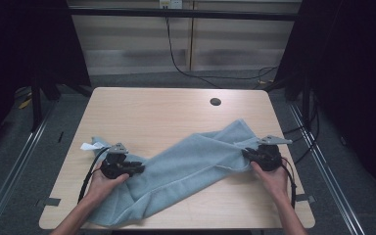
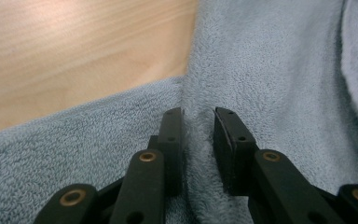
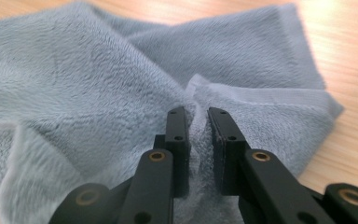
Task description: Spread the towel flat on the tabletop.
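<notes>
A light blue towel (image 1: 186,161) lies rumpled and stretched slantwise across the wooden table (image 1: 152,107), from the near left to the right edge. My left gripper (image 1: 138,169) rests on the towel's left part, pointing right. In the left gripper view the jaws (image 2: 198,114) pinch a raised fold of towel (image 2: 270,70). My right gripper (image 1: 247,152) sits at the towel's right end, pointing left. In the right gripper view its jaws (image 3: 196,114) squeeze a bunched hemmed edge of the towel (image 3: 98,84).
A white tag (image 1: 89,146) sticks out at the towel's left corner. A round cable hole (image 1: 215,102) sits in the far part of the table. Bare wood shows beyond the towel. Black cables (image 1: 186,68) run over the floor behind the table.
</notes>
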Available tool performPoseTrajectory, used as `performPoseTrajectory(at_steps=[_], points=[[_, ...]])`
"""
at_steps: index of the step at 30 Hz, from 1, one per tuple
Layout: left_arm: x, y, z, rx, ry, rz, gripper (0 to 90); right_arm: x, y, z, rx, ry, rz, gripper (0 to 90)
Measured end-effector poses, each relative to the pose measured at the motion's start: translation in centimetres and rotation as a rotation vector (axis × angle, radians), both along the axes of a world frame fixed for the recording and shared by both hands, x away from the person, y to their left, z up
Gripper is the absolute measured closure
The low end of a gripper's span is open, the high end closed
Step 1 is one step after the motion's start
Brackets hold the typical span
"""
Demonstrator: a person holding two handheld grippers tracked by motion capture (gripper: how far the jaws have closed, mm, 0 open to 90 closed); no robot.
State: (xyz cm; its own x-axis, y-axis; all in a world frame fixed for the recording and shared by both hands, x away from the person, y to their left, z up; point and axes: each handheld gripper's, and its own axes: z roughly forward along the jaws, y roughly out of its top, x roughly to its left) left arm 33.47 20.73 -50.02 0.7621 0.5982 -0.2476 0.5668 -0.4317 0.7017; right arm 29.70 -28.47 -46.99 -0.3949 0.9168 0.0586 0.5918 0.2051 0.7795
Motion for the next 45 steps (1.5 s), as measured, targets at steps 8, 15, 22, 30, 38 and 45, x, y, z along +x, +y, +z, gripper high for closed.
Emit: performPoseTrajectory(at_steps=[8, 15, 22, 30, 38, 45], points=[[-2.2, 1.0, -0.1, -0.026, 0.026, -0.001, 72.6, -3.4, -3.6, -0.2, -0.003, 0.007, -0.114, 86.0], [-2.9, 0.7, 0.2, -0.013, 0.030, -0.017, 70.1, -6.2, -6.1, -1.2, -0.020, 0.036, -0.280, 70.8], [-2.7, 0.5, 1.1, -0.052, 0.018, -0.040, 67.3, -7.2, -5.5, 0.0, 0.003, 0.002, -0.245, 65.8], [-1.5, -1.5, 1.4, -0.024, -0.004, -0.086, 60.5, -6.8, 3.3, -0.5, 0.053, 0.053, 0.070, 57.6], [-1.5, -2.0, 0.9, 0.007, 0.009, -0.140, 83.7, -6.7, 8.5, -2.8, -0.031, 0.123, 0.256, 43.8], [-1.3, -1.6, 1.2, -0.034, 0.019, -0.117, 81.0, -5.2, 8.9, -3.1, -0.092, 0.076, 0.263, 65.6]])
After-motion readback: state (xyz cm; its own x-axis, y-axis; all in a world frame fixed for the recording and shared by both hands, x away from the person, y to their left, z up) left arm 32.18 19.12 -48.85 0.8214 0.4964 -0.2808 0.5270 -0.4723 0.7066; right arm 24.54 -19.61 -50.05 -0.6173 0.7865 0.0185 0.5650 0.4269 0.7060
